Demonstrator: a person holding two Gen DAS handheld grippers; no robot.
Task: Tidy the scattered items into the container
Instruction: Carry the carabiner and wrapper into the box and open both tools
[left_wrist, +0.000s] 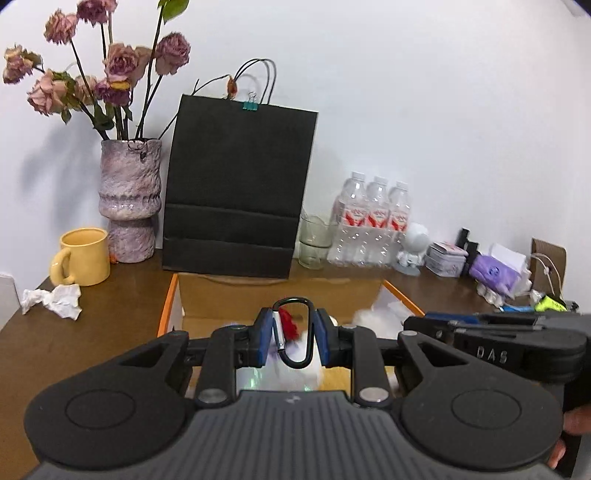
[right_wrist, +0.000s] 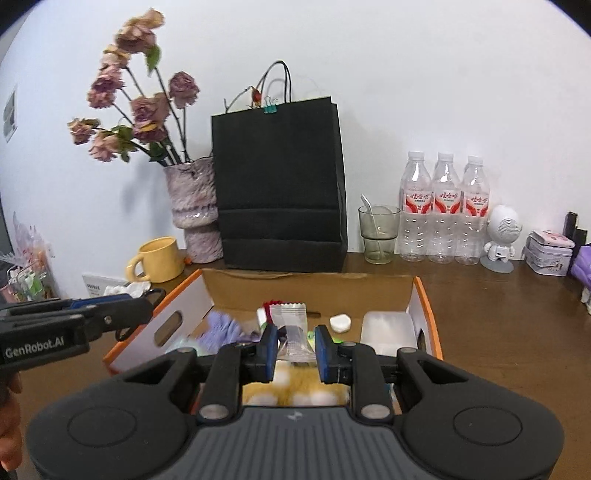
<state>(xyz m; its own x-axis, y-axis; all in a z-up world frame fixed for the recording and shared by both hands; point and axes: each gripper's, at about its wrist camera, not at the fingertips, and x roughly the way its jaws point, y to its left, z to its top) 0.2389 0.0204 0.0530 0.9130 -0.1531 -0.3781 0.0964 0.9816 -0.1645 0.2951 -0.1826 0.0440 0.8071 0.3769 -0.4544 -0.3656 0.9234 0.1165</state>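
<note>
An open cardboard box with orange edges (left_wrist: 168, 302) (right_wrist: 428, 295) sits on the brown table. My left gripper (left_wrist: 293, 334) is shut on a black carabiner (left_wrist: 293, 332) with a red tassel and holds it above the box. My right gripper (right_wrist: 295, 345) is shut on a clear plastic packet (right_wrist: 293, 341) over the box. Inside the box lie a purple cloth (right_wrist: 221, 326), a white sachet (right_wrist: 288, 314), a small white case (right_wrist: 340, 323) and a clear lidded tub (right_wrist: 388, 326). Each gripper shows in the other's view, the right one (left_wrist: 498, 339) and the left one (right_wrist: 74, 321).
Behind the box stand a black paper bag (left_wrist: 236, 192), a vase of dried roses (left_wrist: 129, 199), a yellow mug (left_wrist: 83, 256), a glass (right_wrist: 378, 234), three water bottles (right_wrist: 445, 210), a white robot figure (right_wrist: 500, 236) and a tin (right_wrist: 548, 253). Crumpled tissue (left_wrist: 55, 301) lies at left.
</note>
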